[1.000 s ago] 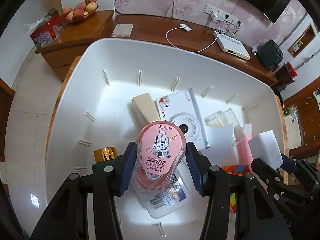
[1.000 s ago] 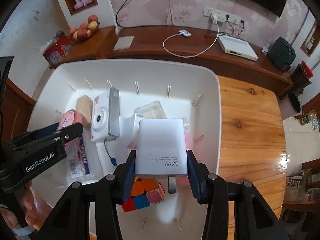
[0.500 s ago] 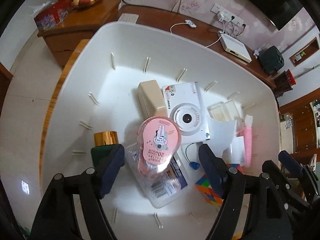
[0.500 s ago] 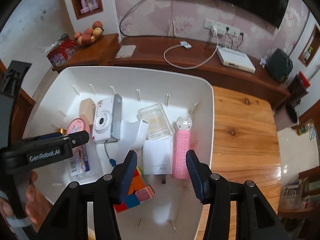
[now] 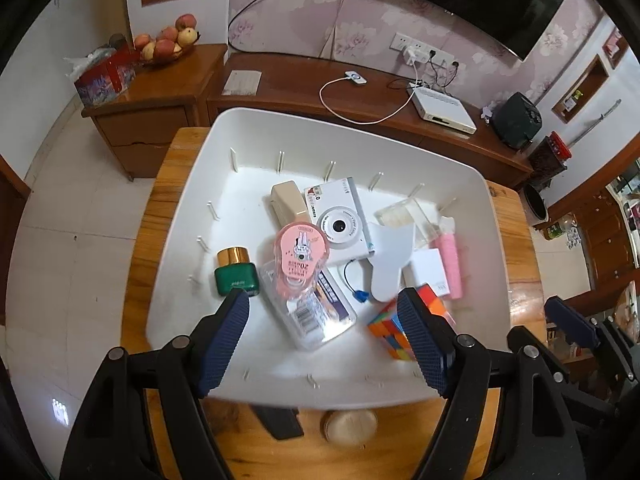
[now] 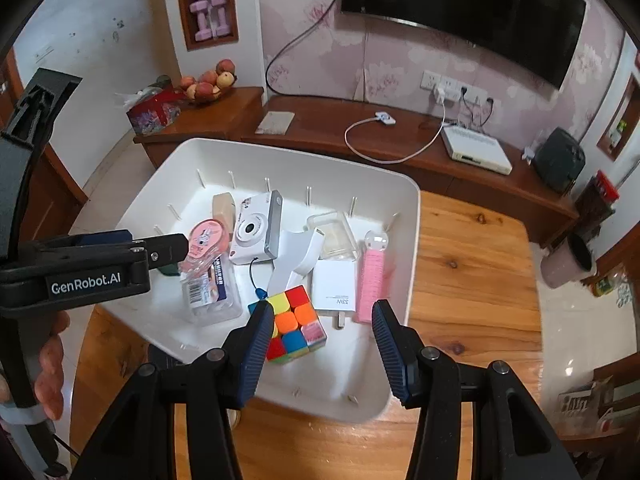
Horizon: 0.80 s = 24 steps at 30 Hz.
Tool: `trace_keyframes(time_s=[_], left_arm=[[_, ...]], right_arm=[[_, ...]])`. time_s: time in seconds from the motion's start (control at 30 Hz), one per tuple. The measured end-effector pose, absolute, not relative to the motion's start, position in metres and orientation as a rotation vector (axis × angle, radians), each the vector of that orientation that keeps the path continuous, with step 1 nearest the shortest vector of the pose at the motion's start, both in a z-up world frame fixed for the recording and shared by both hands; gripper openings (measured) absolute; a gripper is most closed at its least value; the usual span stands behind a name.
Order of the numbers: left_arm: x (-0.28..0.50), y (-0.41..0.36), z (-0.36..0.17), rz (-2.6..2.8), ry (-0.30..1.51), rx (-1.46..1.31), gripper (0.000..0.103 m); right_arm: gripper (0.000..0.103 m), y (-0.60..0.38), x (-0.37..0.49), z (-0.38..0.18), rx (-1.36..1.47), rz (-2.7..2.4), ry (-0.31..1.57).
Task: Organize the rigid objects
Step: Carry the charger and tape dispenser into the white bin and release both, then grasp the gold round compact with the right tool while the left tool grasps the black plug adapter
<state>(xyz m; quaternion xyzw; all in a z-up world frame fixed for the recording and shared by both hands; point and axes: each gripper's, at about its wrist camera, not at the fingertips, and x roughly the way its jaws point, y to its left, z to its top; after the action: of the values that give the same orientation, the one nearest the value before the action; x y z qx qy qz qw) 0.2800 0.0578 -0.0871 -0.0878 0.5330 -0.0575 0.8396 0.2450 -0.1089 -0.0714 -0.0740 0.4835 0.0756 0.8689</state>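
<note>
Nearest to the cameras, the left tool is seen with its jaws wide apart and nothing between them; they have just been opening. The right tool is also parted, less widely, and it grips nothing; its jaws too have just been opening. Both are held above the near edge of a white tray that is placed on a wooden worktop.

Below the left tool, a pink tape dispenser is laid on a clear plastic box, with its long axis running from near to far. A green bottle with a gold cap is standing upright just beside them, on the left. Below the right tool, a colourful cube is found, and beside it a white charger lies flat, its prongs pointing to the near side. A pink bottle is lying next to the charger, lengthwise from near to far.

Farther in the tray, a white camera is seen. Behind the worktop, a dark wooden cabinet and a wall television are visible.
</note>
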Motion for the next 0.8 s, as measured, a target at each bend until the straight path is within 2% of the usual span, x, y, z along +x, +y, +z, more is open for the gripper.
trace_keyframes(time_s=[0.17, 0.3, 0.8], left_arm=[[0.260, 0.057, -0.065, -0.122, 1.087, -0.164, 0.079], [0.240, 0.053, -0.049, -0.133, 1.052, -0.141, 0.079], [0.174, 0.032, -0.018, -0.195, 0.952, -0.036, 0.079]], right_arm=[[0.052, -0.113, 0.222, -0.045, -0.162, 0.166, 0.957], [0.060, -0.116, 0.202, -0.027, -0.172, 0.174, 0.906], [0.060, -0.120, 0.135, 0.001, -0.201, 0.238, 0.789]])
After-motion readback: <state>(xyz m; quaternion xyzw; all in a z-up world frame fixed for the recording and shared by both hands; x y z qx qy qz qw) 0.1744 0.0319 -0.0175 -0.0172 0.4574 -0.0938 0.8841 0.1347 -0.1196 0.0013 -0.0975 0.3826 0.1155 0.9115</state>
